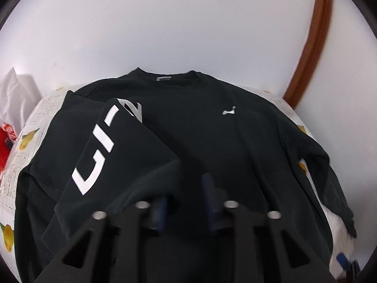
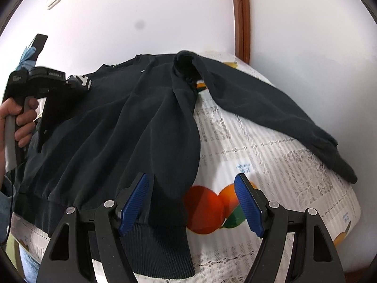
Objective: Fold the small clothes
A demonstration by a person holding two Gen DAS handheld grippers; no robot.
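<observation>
Your black sweatshirt [image 1: 212, 136] lies face up across the bench [image 2: 271, 146], which wears a white lace cloth printed with fruit. One sleeve [image 1: 113, 146] with white lettering is already folded over the chest; the other sleeve [image 2: 271, 108] still trails out over the cloth, so I judge you roughly a third done (body folds remain). The left gripper [image 1: 183, 188] hovers over the folded sleeve, jaws slightly apart, nothing pinched. The right gripper [image 2: 190, 202] holds its jaws wide over the hem, gripping nothing. The sleeve letters can't be made out; a small white chest logo [image 1: 229, 110] shows.
</observation>
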